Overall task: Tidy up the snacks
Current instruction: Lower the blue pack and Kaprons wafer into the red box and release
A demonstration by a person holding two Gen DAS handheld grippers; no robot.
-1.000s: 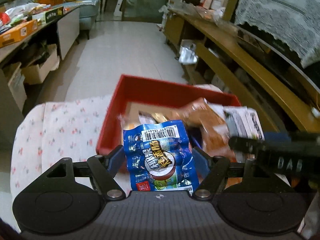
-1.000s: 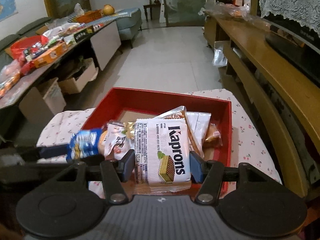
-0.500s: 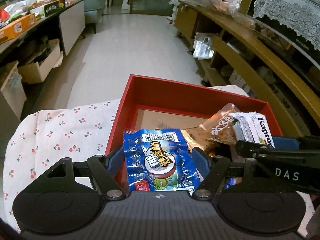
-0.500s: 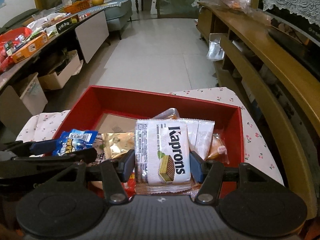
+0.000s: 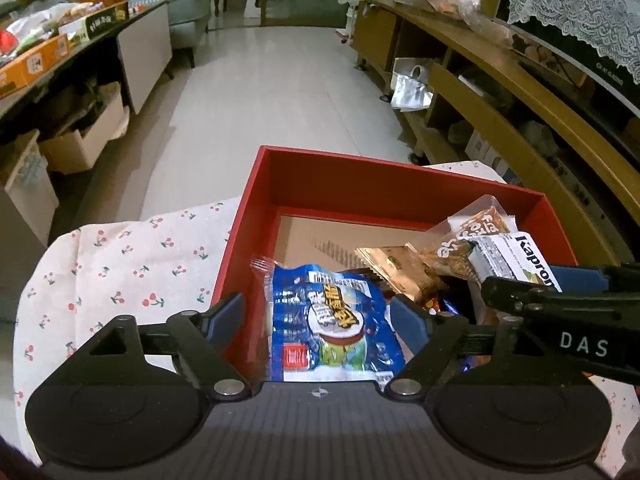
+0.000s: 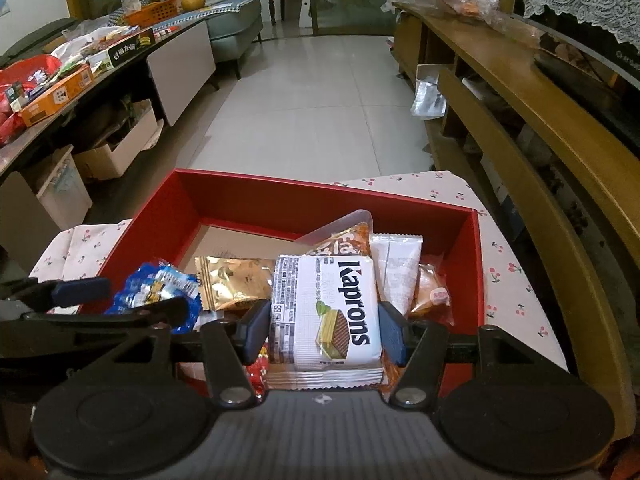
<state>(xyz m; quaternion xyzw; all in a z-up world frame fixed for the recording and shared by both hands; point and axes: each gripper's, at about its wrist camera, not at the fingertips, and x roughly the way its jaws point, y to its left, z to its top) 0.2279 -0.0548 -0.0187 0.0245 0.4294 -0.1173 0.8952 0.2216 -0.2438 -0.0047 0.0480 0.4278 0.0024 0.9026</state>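
Note:
A red box [image 5: 360, 176] stands on a cherry-print cloth and holds several snack packets. My left gripper [image 5: 316, 312] hangs over the box's near left corner. Its jaws are opening, and the blue snack packet [image 5: 332, 320] lies between them, with a gap showing beside the left pad. The right wrist view also shows that packet [image 6: 160, 292], inside the red box [image 6: 320, 196]. My right gripper [image 6: 323, 322] is shut on a white Kaprons wafer pack [image 6: 324, 312], low over the box's near right part. That pack [image 5: 516, 256] shows at the right of the left wrist view.
In the box lie a gold packet [image 6: 232, 280], an orange packet [image 6: 344, 240] and a white sachet [image 6: 396, 268]. The cherry cloth [image 5: 120, 272] covers the table around it. A wooden shelf unit [image 6: 520, 128] runs along the right, and a long cluttered counter [image 6: 80, 76] along the left.
Both grippers have moved forward and down over the red box with their packets. The left gripper's fingers have spread away from the blue packet. The right grip is unchanged.

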